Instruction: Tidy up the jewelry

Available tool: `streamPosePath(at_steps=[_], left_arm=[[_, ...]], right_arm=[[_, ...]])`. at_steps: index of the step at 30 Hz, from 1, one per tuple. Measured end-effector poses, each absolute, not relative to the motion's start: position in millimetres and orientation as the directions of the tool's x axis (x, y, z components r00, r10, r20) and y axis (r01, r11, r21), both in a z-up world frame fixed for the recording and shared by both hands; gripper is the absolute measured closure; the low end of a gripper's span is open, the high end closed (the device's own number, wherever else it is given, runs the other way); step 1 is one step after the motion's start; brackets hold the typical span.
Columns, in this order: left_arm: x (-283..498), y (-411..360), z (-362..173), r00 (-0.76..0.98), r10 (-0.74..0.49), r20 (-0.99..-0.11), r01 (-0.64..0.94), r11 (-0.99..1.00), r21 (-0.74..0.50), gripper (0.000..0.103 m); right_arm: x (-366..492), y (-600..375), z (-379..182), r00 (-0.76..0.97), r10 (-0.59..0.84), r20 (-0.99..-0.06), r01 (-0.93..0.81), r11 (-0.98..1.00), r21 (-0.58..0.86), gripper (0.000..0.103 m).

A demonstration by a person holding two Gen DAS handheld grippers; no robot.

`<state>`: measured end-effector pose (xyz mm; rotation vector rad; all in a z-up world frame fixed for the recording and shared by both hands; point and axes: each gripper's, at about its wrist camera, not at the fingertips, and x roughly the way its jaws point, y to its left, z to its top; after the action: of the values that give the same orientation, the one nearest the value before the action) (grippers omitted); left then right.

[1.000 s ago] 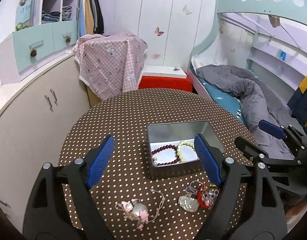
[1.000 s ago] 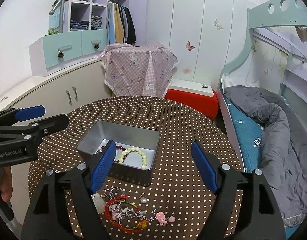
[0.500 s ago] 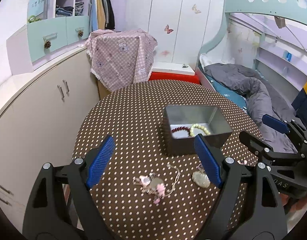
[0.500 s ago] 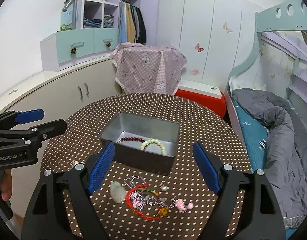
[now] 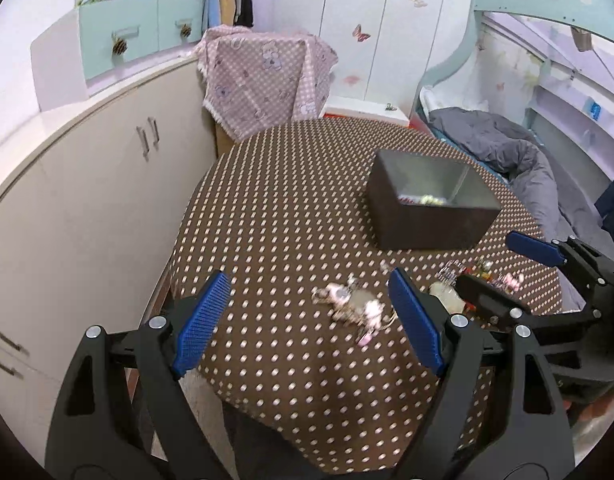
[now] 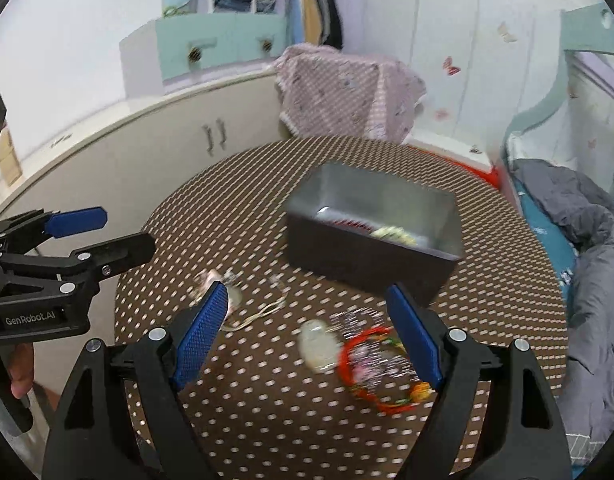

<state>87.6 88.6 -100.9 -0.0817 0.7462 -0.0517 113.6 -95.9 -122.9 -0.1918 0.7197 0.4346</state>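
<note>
Two views, both blurred by motion.

From the left wrist: left gripper (image 5: 309,316) spread wide, blue pads (image 5: 203,322) apart, nothing between them, poised over the near edge of the round polka-dot table (image 5: 283,208). Pink-and-silver charm piece (image 5: 353,306) lying on the cloth just inside the right-hand pad, nearer that pad than the other, not touched by either. Dark metal box (image 5: 431,212) farther back and to the right, well apart from the fingers, open on top, with a glimpse of red and pale beads (image 5: 425,199) on its floor. Right gripper (image 5: 507,276) seen from the side at the right edge, its two fingers parted, reaching over a small heap of jewelry, most of that heap hidden behind the lower finger.

From the right wrist: right gripper (image 6: 307,332) released likewise, wide apart, holding nothing. Shown plainly here, hidden in the other view: a pale oval pendant (image 6: 317,344) lying between the pads, and just beside it a red corded bracelet (image 6: 377,368) tangled with silvery links, partly under the right-hand pad. Charm piece (image 6: 217,286) with its thin cord off to the left, partly behind the left-hand pad. Box (image 6: 371,236) beyond the heap, near but apart. Left gripper (image 6: 103,232) at the left edge, fingers parted, empty, held by a hand (image 6: 21,368)
</note>
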Motion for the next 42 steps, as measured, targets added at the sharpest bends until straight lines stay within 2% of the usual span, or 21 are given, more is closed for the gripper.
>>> streamPosePath(at_steps=[4, 6, 12, 14, 16, 18, 20, 26, 31, 39, 42], left_arm=[[84.5, 100.2, -114.8, 0.709, -0.073, -0.701, 0.002, 0.995, -0.101, 0.022], [83.9, 103.9, -119.4, 0.701, -0.071, -0.71, -0.005, 0.994, -0.105, 0.022], [81.9, 111.7, -134.6, 0.676, -0.088, -0.732, -0.011, 0.992, -0.129, 0.022], [83.3, 113.4, -137.7, 0.67, -0.095, -0.737, -0.012, 0.99, -0.138, 0.022], [85.0, 114.5, -141.0, 0.663, -0.105, -0.741, -0.009, 0.989, -0.149, 0.022], [87.0, 113.4, -142.9, 0.658, -0.113, -0.744, -0.004, 0.988, -0.153, 0.022], [89.1, 112.0, -145.1, 0.654, -0.122, -0.746, 0.004, 0.988, -0.157, 0.022], [96.3, 105.7, -146.6, 0.645, -0.141, -0.751, 0.019, 0.985, -0.169, 0.022], [99.0, 99.1, -144.3, 0.645, -0.152, -0.749, 0.038, 0.985, -0.167, 0.022], [101.6, 79.7, -139.6, 0.65, -0.177, -0.739, 0.092, 0.984, -0.154, 0.022], [101.4, 77.1, -137.7, 0.655, -0.172, -0.736, 0.089, 0.984, -0.151, 0.022]], right_arm=[[115.1, -83.0, -136.9, 0.621, 0.332, -0.71, -0.477, 0.879, -0.006, 0.025], [118.3, -79.5, -143.6, 0.606, 0.32, -0.728, -0.471, 0.882, -0.004, 0.029], [136.9, -74.3, -158.6, 0.551, 0.305, -0.777, -0.446, 0.894, 0.034, 0.054], [142.0, -70.0, -163.9, 0.538, 0.292, -0.791, -0.442, 0.897, 0.03, 0.071], [144.7, -65.7, -169.6, 0.51, 0.295, -0.808, -0.449, 0.893, 0.042, 0.079], [142.8, -62.1, -169.8, 0.518, 0.288, -0.806, -0.456, 0.89, 0.025, 0.083], [140.5, -60.1, -168.5, 0.519, 0.285, -0.806, -0.47, 0.883, 0.01, 0.099], [140.9, -69.8, -164.1, 0.512, 0.308, -0.802, -0.459, 0.887, 0.048, 0.102], [138.8, -84.5, -143.2, 0.556, 0.333, -0.762, -0.438, 0.896, 0.072, 0.103], [131.5, -106.1, -98.8, 0.647, 0.359, -0.673, -0.435, 0.898, 0.061, 0.103], [130.3, -108.3, -102.3, 0.64, 0.373, -0.672, -0.458, 0.887, 0.056, 0.1]])
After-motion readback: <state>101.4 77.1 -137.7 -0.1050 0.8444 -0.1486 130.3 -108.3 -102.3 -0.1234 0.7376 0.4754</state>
